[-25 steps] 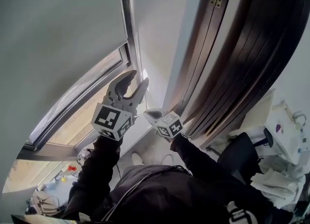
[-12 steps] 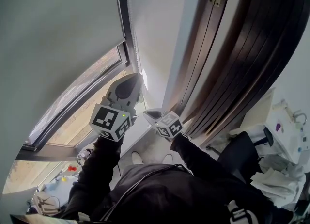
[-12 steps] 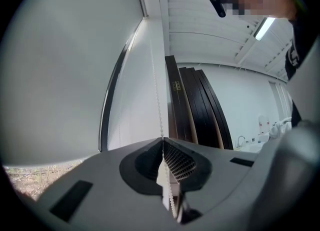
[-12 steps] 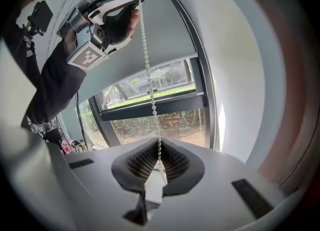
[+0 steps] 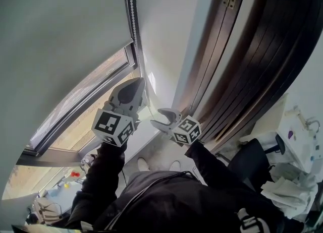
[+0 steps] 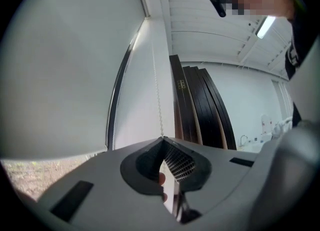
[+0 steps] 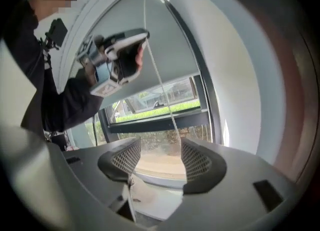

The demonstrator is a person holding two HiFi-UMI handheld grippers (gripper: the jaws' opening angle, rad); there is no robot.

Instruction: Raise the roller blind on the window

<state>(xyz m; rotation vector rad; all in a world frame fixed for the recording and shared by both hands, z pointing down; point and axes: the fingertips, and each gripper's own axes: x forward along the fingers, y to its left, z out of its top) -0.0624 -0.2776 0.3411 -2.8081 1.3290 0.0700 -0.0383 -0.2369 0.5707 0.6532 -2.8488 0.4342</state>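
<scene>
The grey roller blind (image 5: 60, 35) covers the upper part of the window, and its lower edge hangs above the bare glass (image 5: 81, 103). Its white bead chain (image 5: 133, 5) runs down the right side of the frame. My left gripper (image 5: 138, 83) is shut on the chain; in the left gripper view the chain (image 6: 157, 90) ends at the closed jaw tips (image 6: 161, 137). My right gripper (image 5: 160, 118) sits just below and to the right with its jaws opening. In the right gripper view the chain (image 7: 160, 85) passes between the jaws (image 7: 160, 157) untouched.
Dark wooden door panels (image 5: 242, 50) stand close on the right of the window. The dark window frame (image 5: 75, 113) runs below the blind. A chair (image 5: 252, 159) and a white table with clutter (image 5: 298, 136) stand at the lower right.
My left gripper has gone from wide open to shut on the bead chain. My right gripper has opened off the chain and shifted a little to the right.
</scene>
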